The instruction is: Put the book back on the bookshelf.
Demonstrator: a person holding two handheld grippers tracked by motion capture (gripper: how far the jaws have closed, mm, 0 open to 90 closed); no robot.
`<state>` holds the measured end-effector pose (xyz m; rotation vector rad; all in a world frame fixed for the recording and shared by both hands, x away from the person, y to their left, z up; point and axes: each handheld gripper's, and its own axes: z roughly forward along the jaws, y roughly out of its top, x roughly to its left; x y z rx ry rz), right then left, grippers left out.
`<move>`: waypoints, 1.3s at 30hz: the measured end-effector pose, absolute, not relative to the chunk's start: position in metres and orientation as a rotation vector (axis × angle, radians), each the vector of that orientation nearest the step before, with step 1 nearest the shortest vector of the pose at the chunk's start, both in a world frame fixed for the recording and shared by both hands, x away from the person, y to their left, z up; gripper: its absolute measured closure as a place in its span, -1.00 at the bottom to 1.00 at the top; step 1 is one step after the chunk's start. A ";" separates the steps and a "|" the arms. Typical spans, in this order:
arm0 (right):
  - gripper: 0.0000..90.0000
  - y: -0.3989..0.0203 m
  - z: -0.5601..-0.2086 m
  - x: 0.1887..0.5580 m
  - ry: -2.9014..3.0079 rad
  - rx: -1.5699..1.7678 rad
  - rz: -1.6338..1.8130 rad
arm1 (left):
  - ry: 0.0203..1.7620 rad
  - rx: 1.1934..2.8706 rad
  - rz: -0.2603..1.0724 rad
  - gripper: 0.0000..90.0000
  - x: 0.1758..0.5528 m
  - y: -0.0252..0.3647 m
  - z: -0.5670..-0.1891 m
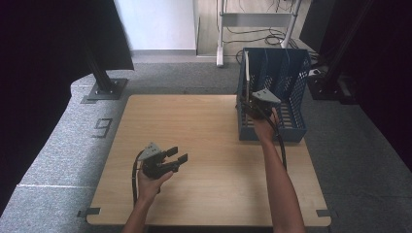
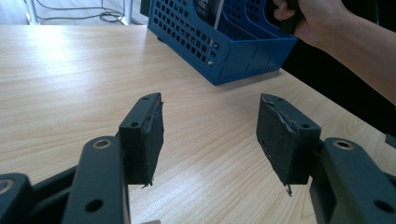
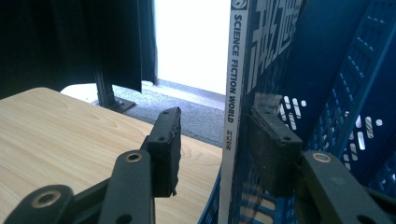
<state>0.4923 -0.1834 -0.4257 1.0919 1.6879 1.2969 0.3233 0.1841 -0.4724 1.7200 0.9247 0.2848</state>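
Magazine (image 3: 235, 84) upright in blue rack (image 1: 291, 82) — right gripper (image 3: 212, 140) fingers spread around spine.

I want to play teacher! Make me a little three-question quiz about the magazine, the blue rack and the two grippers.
1. True or false: the magazine stands upright in the blue rack.
2. Which hand-held gripper has nothing between its jaws? A) left hand-held gripper B) right hand-held gripper
3. Fill in: the white spine of the magazine reads "SCIENCE FICTION ____".

Key:
1. True. Its spine rises straight up at the rack's wall.
2. A. It is held above the bare wooden table, jaws apart. The right one has its jaws on either side of the magazine's spine, with a gap showing on one side.
3. WORLD.
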 end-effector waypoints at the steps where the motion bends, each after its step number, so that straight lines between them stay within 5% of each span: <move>1: 0.18 -0.184 -0.426 0.492 1.684 1.091 1.300 | 0.925 1.720 0.285 -0.08 0.323 0.184 -0.472; 39: 0.10 -0.201 -0.435 0.459 1.724 1.091 1.368 | 0.919 1.731 0.287 -0.08 0.322 0.181 -0.472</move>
